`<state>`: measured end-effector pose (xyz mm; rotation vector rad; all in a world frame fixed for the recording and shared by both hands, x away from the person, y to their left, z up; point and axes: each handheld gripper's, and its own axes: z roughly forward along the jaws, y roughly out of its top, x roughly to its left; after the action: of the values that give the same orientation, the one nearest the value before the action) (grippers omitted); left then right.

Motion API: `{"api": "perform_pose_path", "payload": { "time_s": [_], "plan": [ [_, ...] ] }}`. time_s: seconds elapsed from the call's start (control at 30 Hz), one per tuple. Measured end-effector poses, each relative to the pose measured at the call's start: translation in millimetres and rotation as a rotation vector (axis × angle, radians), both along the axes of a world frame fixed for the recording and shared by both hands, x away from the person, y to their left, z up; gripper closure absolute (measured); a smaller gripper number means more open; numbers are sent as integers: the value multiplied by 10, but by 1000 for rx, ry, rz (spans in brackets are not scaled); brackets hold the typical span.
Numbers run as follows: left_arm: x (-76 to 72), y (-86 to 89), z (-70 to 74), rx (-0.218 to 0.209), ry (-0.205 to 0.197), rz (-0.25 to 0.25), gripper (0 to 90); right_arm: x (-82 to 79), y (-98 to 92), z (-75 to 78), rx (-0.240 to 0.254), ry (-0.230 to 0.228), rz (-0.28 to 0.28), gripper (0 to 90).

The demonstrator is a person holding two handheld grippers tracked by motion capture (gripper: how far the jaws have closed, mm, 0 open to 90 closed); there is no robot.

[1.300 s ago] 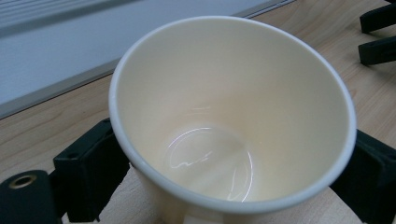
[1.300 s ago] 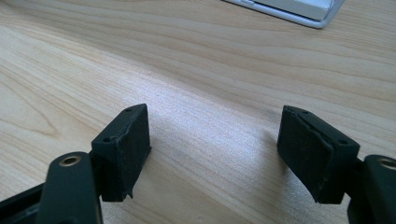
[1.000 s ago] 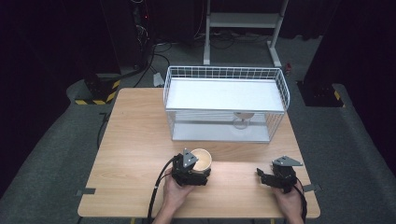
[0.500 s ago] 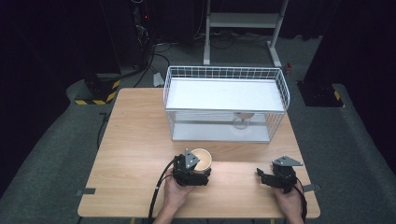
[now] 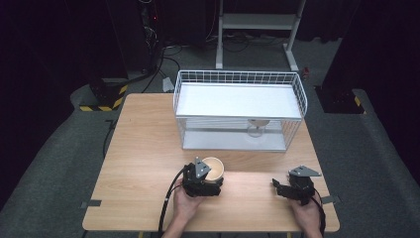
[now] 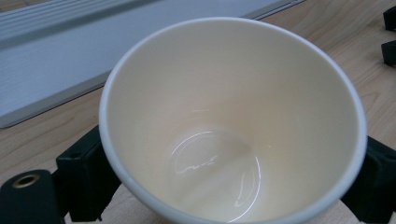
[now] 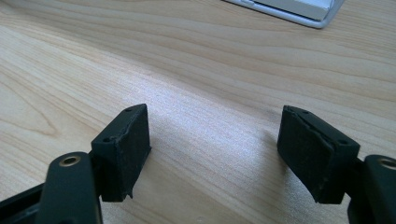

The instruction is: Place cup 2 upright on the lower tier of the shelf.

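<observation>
Cup (image 5: pixel 213 168) is sitting clamped in the left claw (image 5: pixel 207 179), unmoved, so it is awaiting lifting, while the right claw (image 5: pixel 283 189) is gaping wide over bare desk (image 5: pixel 143 148).

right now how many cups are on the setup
2. One cream paper cup sits between the jaws of the left gripper at the table's near edge. A second, clear one stands on the lower level of the white wire rack. Others may be hidden.
</observation>
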<state>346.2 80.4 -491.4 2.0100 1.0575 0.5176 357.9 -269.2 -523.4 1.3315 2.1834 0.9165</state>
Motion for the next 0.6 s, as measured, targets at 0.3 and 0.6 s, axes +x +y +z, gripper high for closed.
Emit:
{"api": "perform_pose_path", "payload": {
  "time_s": [0.3,0.6],
  "plan": [
    [37,10,35,3,2,11,93,2,0,0,-1,0,2,247],
    [116,5,93,-22,16,5,94,0,1,0,-1,2,1,246]
  ]
}}
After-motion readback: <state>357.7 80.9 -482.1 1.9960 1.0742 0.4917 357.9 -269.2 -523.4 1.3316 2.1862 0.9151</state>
